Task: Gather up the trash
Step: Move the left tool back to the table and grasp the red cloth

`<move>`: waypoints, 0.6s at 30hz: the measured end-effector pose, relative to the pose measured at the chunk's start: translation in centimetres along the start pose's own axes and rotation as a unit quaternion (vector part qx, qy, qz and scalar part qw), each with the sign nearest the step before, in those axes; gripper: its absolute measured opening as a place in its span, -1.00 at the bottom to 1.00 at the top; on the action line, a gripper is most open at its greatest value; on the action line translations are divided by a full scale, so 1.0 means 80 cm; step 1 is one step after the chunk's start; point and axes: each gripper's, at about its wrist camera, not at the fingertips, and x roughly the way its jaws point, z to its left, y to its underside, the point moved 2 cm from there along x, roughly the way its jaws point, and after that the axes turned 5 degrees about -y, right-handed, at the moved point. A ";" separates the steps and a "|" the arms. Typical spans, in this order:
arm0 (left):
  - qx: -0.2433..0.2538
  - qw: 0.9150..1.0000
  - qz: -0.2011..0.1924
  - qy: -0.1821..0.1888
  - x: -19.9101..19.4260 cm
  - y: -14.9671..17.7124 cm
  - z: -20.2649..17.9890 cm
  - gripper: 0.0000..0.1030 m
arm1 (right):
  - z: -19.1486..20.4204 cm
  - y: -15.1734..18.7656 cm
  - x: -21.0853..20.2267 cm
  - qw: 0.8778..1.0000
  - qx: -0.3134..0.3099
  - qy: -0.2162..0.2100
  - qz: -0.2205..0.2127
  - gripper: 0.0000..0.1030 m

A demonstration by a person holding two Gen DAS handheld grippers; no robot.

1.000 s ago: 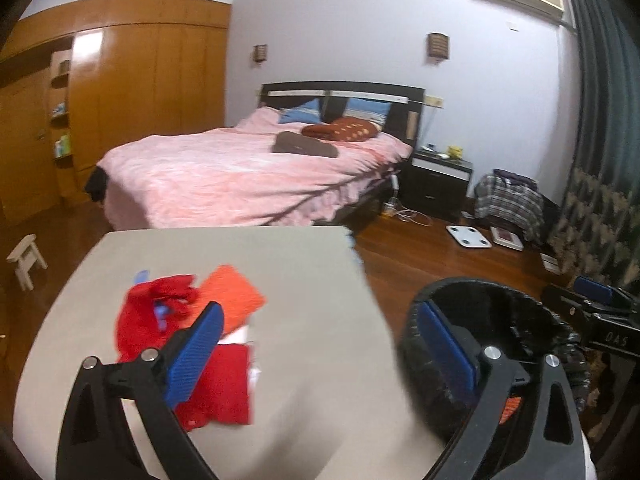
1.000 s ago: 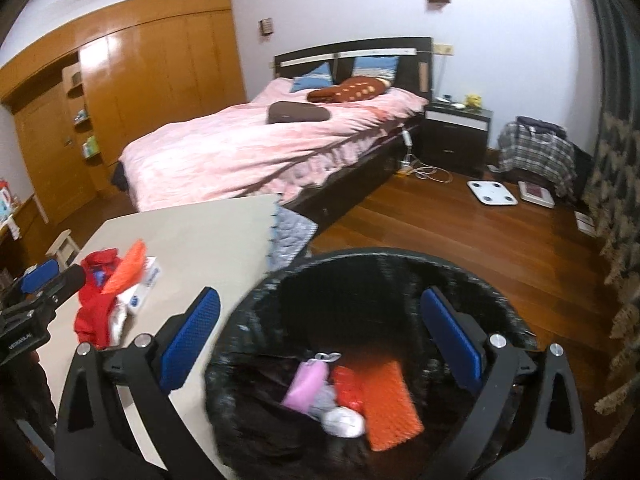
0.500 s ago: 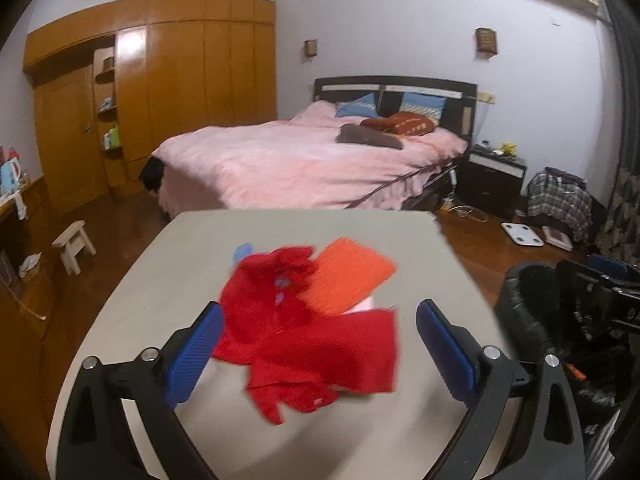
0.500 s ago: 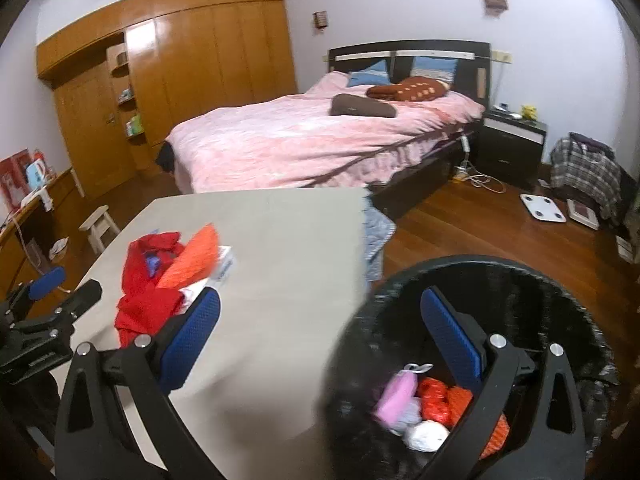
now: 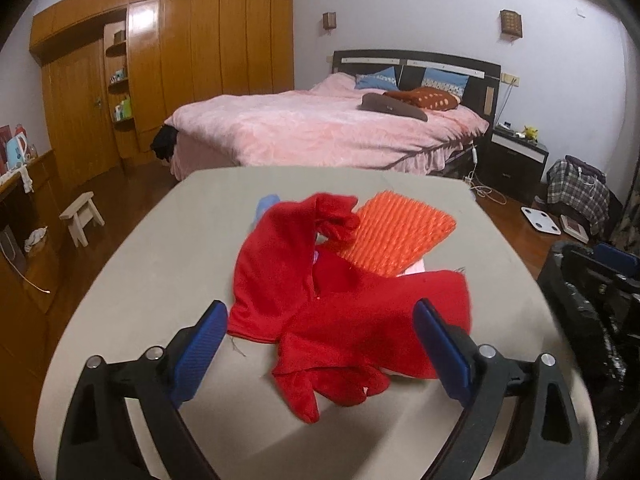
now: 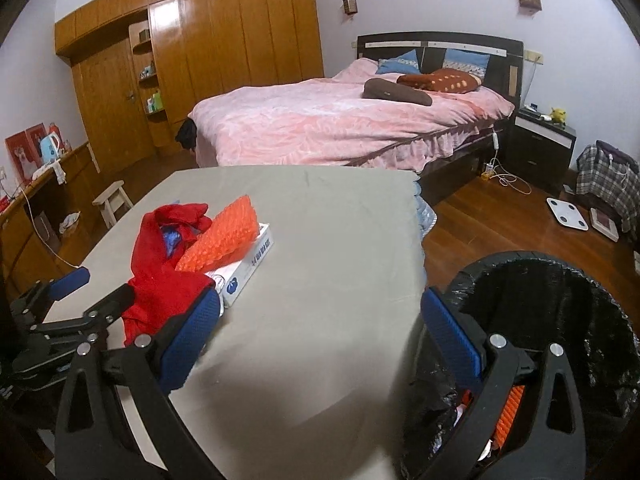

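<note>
Left wrist view: left gripper (image 5: 318,338) has swung from bin (image 6: 560,320) toward red cloth (image 5: 320,300) and orange mesh sheet (image 5: 394,236) on surface (image 5: 160,264), jaws apart, empty; right gripper (image 6: 318,326) has drifted off bin toward surface, jaws apart

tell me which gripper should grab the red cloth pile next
Left. The left gripper is open and aimed straight at the red cloth, while the right gripper sits over bare table near the bin.

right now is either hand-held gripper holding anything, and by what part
Nothing is held. The left hand-held gripper is open above the red cloth; the right hand-held gripper is open and empty.
</note>
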 end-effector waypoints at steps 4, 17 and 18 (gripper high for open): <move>0.000 1.000 0.015 0.002 0.023 0.003 -0.002 0.72 | 0.000 0.004 0.010 1.000 -0.006 0.001 0.007 0.90; 0.019 0.998 0.050 0.036 0.049 0.018 -0.021 -0.67 | 0.007 0.006 0.032 1.000 -0.016 -0.004 0.020 0.90; 0.018 0.998 0.049 0.038 0.049 0.017 -0.020 -0.74 | 0.007 0.007 0.032 1.000 -0.016 -0.004 0.020 0.90</move>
